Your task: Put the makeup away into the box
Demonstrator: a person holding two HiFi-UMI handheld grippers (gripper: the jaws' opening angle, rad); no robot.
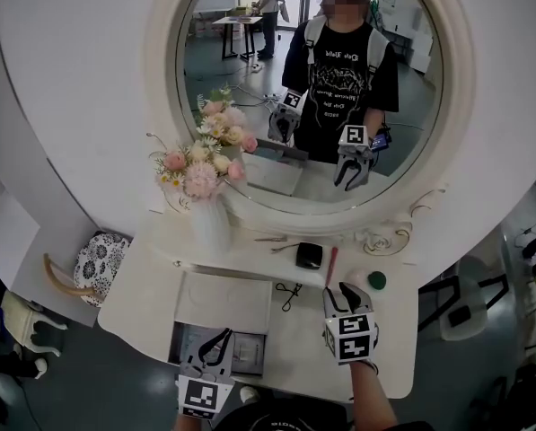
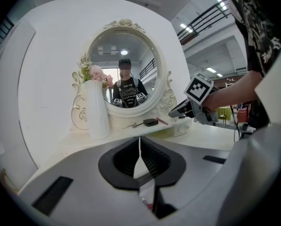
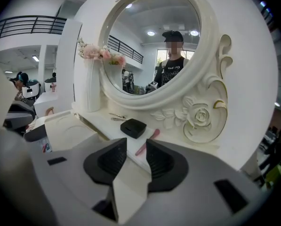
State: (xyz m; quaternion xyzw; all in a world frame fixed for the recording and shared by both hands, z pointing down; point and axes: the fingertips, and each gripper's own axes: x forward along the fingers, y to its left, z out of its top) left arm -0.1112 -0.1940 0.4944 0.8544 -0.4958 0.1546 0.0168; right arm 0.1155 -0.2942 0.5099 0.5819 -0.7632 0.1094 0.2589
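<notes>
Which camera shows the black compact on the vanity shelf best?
The right gripper view: the black compact sits close and large, with its lid and edges clear. The head view shows the black compact small, from above. The left gripper view shows only a distant dark sliver.

The only lettering I find is white print across the chest of my black T-shirt (image 1: 339, 72), seen reversed in the mirror (image 1: 458, 106) and too small to read. A piece of that print also shows at the top right of the left gripper view, in ornate letters I cannot make out. The cubes on my left claw (image 1: 220, 338) and right claw (image 1: 344, 292) carry black-and-white square markers, without letters.
</notes>
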